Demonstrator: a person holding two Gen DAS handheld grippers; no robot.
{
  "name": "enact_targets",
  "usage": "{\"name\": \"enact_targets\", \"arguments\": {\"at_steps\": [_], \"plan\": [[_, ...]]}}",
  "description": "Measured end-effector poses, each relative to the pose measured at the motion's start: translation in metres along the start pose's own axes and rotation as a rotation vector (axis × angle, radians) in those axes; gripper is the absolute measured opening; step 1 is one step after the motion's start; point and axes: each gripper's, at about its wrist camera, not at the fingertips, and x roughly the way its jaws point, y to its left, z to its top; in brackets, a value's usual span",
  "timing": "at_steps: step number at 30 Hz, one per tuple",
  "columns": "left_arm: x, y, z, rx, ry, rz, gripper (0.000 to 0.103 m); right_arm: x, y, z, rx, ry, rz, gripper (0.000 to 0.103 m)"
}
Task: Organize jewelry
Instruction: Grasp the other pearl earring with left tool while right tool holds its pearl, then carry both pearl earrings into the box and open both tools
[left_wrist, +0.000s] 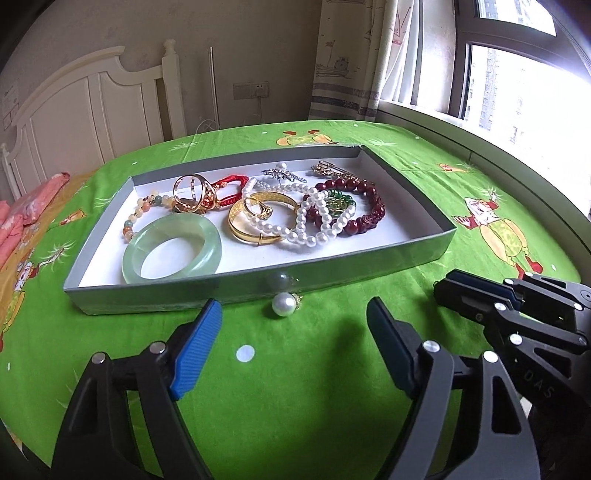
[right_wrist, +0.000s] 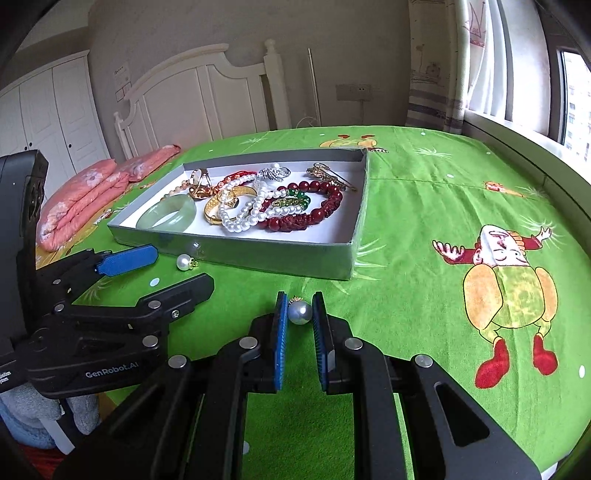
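On a bed with a green cartoon-print sheet (left_wrist: 314, 387) lies a shallow grey box (left_wrist: 258, 284) with a white floor. Inside it are a pale green jade bangle (left_wrist: 171, 249), a gold bangle (left_wrist: 258, 221), a white pearl necklace (left_wrist: 310, 221), a dark red bead bracelet (left_wrist: 364, 214), a red cord bracelet (left_wrist: 231, 188) and some smaller pieces. The left gripper (left_wrist: 295, 332) points at the front wall of the box with its jaws apart. A white pearl earring (left_wrist: 284, 303) lies on the sheet just beyond the fingertips, close to the box wall, and nothing touches it. The right gripper (right_wrist: 300, 314) is to the right of the left one, in front of the box. Its jaws are nearly together, and a grey pearl earring (right_wrist: 299, 312) sits between the blue pads (right_wrist: 280, 332), clamped by them.
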Motion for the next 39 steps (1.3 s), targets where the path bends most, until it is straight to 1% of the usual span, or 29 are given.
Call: {"name": "enact_targets", "arguments": {"at_steps": [1, 5, 7, 9, 12, 14, 16, 17, 18, 19, 20, 21, 22, 23, 28, 36, 39], "plan": [[0.003, -0.002, 0.001, 0.004, 0.015, 0.014, 0.073, 0.0, -0.001, 0.0, 0.001, -0.001, 0.003, 0.016], [0.008, 0.0, 0.006, -0.046, 0.048, 0.031, 0.073, -0.001, -0.002, -0.001, 0.006, -0.005, 0.014, 0.016], [0.009, -0.003, 0.009, -0.051, 0.065, 0.043, 0.073, -0.002, -0.001, -0.002, 0.007, -0.006, 0.015, 0.016], [0.011, -0.005, 0.011, -0.055, 0.065, 0.063, 0.073, -0.003, -0.002, -0.003, 0.009, -0.006, 0.017, 0.016], [0.01, -0.006, 0.01, -0.062, 0.052, 0.069, 0.072, -0.003, -0.003, -0.003, 0.01, -0.007, 0.019, 0.016], [0.009, -0.004, 0.009, -0.07, 0.043, 0.079, 0.064, -0.003, -0.002, -0.003, 0.008, -0.009, 0.017, 0.016], [0.008, 0.001, 0.008, -0.081, 0.032, 0.084, 0.041, -0.004, 0.0, -0.004, 0.006, -0.01, 0.014, 0.016], [0.007, 0.005, 0.008, -0.086, 0.025, 0.084, 0.035, -0.004, 0.001, -0.004, 0.003, -0.011, 0.012, 0.016], [0.007, 0.008, 0.007, -0.09, 0.019, 0.082, 0.025, -0.003, 0.002, -0.004, 0.002, -0.011, 0.009, 0.016], [0.006, 0.012, 0.005, -0.097, 0.011, 0.076, 0.019, -0.003, 0.003, -0.005, 0.0, -0.011, 0.007, 0.016], [0.004, 0.016, 0.003, -0.106, 0.003, 0.061, 0.016, -0.003, 0.004, -0.005, -0.001, -0.01, 0.006, 0.016], [0.003, 0.021, 0.001, -0.114, -0.007, 0.021, 0.013, -0.003, 0.005, -0.005, -0.002, -0.011, 0.005, 0.016], [0.002, 0.023, 0.0, -0.125, -0.015, -0.009, 0.013, -0.004, 0.005, -0.006, -0.004, -0.012, 0.004, 0.016], [0.001, 0.025, -0.002, -0.127, -0.022, -0.014, 0.013, -0.004, 0.006, -0.006, -0.005, -0.013, 0.004, 0.016], [-0.007, 0.022, -0.014, -0.092, -0.059, -0.002, 0.013, -0.006, 0.004, -0.008, -0.003, -0.018, 0.011, 0.016], [-0.018, 0.034, -0.024, -0.12, -0.076, -0.027, 0.013, -0.007, 0.004, -0.008, -0.002, -0.02, 0.013, 0.016], [-0.022, 0.043, -0.029, -0.145, -0.082, -0.032, 0.013, -0.008, 0.006, -0.01, -0.006, -0.02, 0.017, 0.016]]}}
